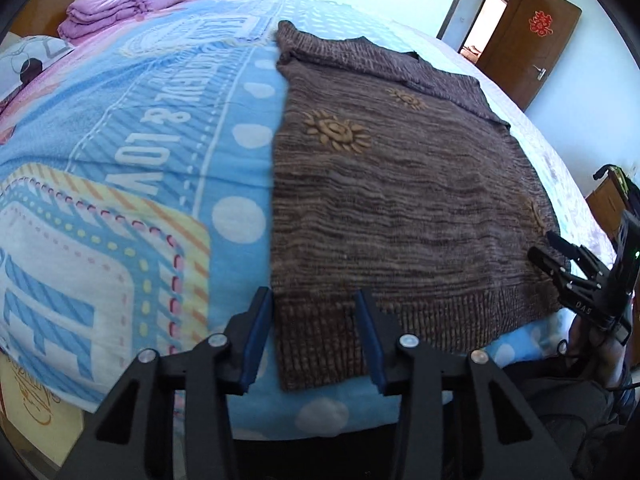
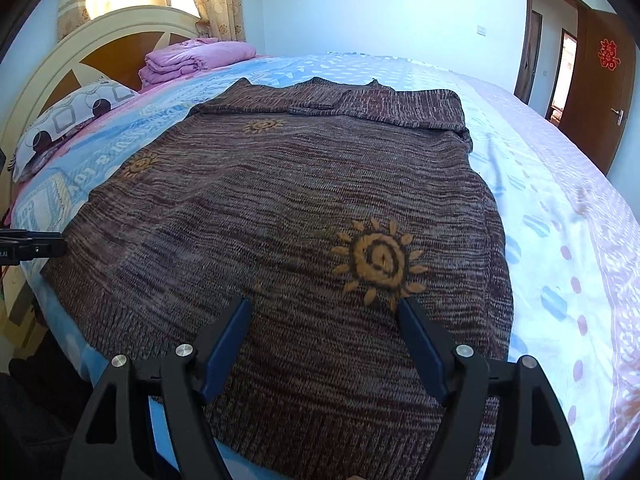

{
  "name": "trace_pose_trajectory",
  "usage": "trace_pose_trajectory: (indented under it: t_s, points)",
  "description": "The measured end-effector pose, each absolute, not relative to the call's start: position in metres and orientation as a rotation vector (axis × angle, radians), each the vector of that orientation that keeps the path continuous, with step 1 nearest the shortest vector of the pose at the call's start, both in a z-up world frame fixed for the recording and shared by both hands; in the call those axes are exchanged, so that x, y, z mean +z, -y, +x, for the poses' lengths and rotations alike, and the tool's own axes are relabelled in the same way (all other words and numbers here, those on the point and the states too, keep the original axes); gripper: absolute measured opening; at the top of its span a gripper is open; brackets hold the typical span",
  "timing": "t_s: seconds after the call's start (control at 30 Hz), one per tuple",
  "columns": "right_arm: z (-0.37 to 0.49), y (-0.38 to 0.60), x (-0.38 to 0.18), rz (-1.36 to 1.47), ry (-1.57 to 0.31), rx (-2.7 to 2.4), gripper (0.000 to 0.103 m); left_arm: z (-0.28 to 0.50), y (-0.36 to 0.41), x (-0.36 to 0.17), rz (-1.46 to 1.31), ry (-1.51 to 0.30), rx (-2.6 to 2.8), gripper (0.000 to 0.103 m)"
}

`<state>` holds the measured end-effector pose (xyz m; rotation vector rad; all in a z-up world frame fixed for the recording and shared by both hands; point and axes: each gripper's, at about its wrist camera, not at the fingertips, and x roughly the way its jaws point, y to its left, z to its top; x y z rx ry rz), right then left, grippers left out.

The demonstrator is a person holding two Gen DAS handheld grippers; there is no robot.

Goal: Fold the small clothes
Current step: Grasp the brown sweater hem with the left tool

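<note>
Left wrist view, bed [image 1: 132, 128]: blue patterned sheet, fills most of frame.
Sweater [image 1: 400, 184]: brown knit with sun motifs, flat on bed, ribbed hem at near edge.
Quilt [image 1: 120, 8]: pink, folded, by headboard.
Left claw [image 1: 312, 304]: part open over hem's left corner, gripping nothing.
Right claw [image 2: 324, 312]: wide apart above sweater [image 2: 280, 220], holding nothing.

brown knit sweater [image 2: 280, 208] w/ orange suns, blue polka-dot blanket [image 1: 140, 140]

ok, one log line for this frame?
sweater: flat on bed | left gripper: open, straddling hem corner | right gripper: open above hem
</note>
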<state>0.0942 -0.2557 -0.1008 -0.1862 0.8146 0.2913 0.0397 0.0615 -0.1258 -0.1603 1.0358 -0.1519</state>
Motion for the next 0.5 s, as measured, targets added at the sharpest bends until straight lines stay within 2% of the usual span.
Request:
trace_pose_trajectory:
  t_s: [0.1, 0.13, 0.17, 0.5]
  points:
    - [0.093, 0.259, -0.1, -0.17, -0.824, 0.298, 0.076, 0.039, -0.058, -0.126, -0.12, -1.034, -0.141, 0.035]
    - [0.092, 0.261, -0.099, -0.165, -0.827, 0.298, 0.076, 0.038, -0.06, -0.126, -0.122, -1.032, -0.144, 0.025]
    - [0.092, 0.264, -0.097, -0.155, -0.835, 0.298, 0.076, 0.037, -0.061, -0.125, -0.129, -1.031, -0.161, 0.009]
    - [0.069, 0.322, -0.061, -0.029, -0.809, 0.219, 0.076, 0.034, -0.078, -0.102, -0.194, -0.96, -0.225, 0.009]
